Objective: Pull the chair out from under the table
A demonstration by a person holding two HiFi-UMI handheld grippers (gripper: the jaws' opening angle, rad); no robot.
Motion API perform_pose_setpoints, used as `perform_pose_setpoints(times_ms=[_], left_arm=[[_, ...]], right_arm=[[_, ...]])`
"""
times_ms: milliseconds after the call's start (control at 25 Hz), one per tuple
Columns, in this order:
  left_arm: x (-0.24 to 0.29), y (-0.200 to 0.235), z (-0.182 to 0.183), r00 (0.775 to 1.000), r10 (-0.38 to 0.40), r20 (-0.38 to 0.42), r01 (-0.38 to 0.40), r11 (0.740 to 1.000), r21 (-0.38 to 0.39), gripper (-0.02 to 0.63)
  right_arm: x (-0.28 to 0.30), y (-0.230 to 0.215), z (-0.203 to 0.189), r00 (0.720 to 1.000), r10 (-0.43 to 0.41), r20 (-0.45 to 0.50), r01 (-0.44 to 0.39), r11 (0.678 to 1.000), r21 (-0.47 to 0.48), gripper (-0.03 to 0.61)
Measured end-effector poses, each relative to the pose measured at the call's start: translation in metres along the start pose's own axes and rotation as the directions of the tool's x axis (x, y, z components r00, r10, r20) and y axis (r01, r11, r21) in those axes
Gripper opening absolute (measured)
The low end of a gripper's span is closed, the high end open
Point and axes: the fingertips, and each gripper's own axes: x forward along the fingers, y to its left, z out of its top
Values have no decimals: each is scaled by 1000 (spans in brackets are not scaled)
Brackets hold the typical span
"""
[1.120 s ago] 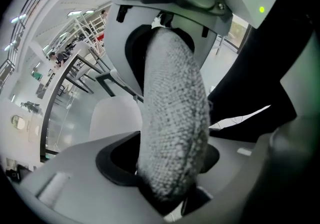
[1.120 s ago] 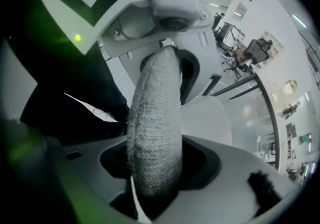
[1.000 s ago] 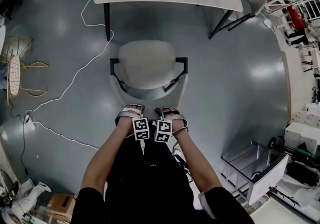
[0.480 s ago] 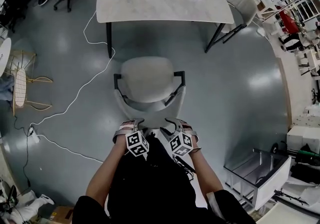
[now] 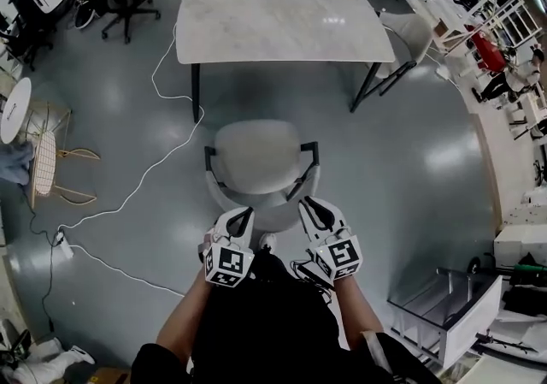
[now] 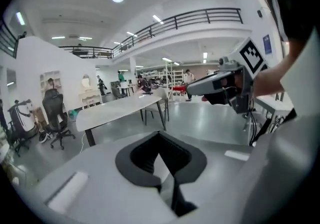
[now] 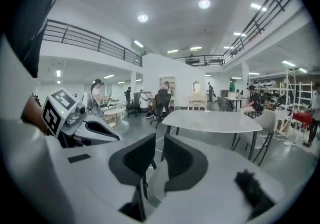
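With the chair (image 5: 259, 160) standing clear of the bench (image 5: 282, 21) at frame top, we are holding the left gripper (image 5: 239, 221), jaws together, and the right gripper (image 5: 314, 209), jaws just closing, slightly apart and empty, off it.

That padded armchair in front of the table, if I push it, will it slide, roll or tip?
The chair is probably stiff: its curved back and black arms look like one rigid frame. On the glossy floor it likely slides. Its wide seat suggests little tipping.
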Motion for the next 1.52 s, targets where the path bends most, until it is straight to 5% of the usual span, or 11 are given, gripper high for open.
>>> perform_pose_setpoints(times_ms=[200,400,520,1200,1520], left_arm=[[-30,8,50,983,55,175,-44,997,-65,9],[-51,20,75,950,119,290,-96,991,-92,9],[-60,24,83,941,149,304,-111,984,-140,9],[-69,38,92,915,183,360,-137,979,-149,8],[-69,39,100,919,180,351,-139,980,-140,8]], right_arm=[[-24,-1,51,985,-75,157,60,993,99,44],[-31,1,71,968,-126,218,90,981,169,18],[-31,-1,75,966,-141,217,100,977,190,17],[-21,10,92,966,-128,226,94,984,155,15],[-22,12,93,965,-124,231,91,985,148,15]])
